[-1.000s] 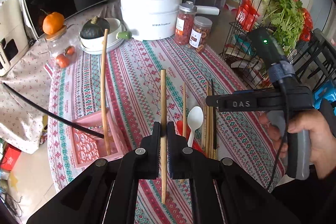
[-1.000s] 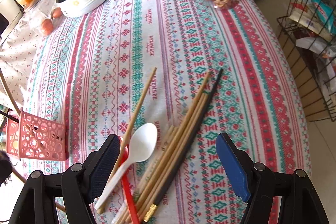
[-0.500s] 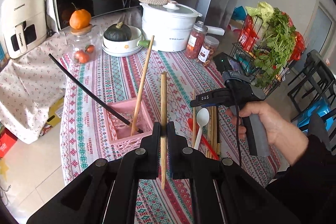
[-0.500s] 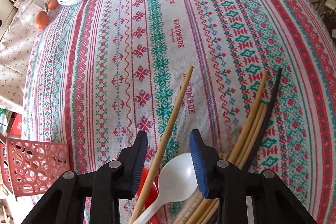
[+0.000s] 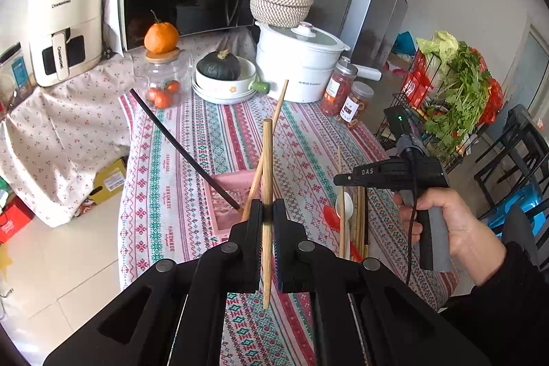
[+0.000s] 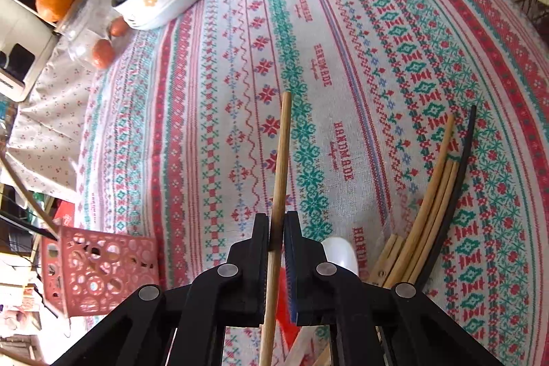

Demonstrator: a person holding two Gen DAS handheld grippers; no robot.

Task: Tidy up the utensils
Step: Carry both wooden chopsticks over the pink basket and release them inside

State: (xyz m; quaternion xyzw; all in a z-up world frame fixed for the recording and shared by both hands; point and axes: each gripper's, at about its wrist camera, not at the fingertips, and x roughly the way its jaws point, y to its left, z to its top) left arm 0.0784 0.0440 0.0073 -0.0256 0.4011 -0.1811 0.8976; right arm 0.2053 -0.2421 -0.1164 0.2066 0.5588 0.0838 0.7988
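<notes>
My left gripper (image 5: 267, 211) is shut on a wooden chopstick (image 5: 267, 160), held upright above the table's near edge. Behind it the pink perforated basket (image 5: 228, 198) holds a black chopstick (image 5: 178, 153) and a wooden one (image 5: 271, 132). My right gripper (image 6: 276, 228) is shut on another wooden chopstick (image 6: 282, 156) lying on the cloth; it also shows in the left wrist view (image 5: 343, 180). Beside it lie a white spoon (image 6: 339, 254), a red spoon (image 6: 283, 304), several wooden chopsticks (image 6: 429, 204) and a black one (image 6: 456, 180). The basket also shows in the right wrist view (image 6: 99, 270).
At the table's back stand a white pot (image 5: 302, 64), a bowl with a dark squash (image 5: 223, 74), a glass jar with tomatoes (image 5: 164, 81) and two snack jars (image 5: 346, 91). A wire rack of vegetables (image 5: 453, 91) stands to the right. Floor lies left of the table.
My right gripper has closed from wide open onto the single wooden chopstick. My left gripper has pulled back and up with its chopstick, so more of the room shows.
</notes>
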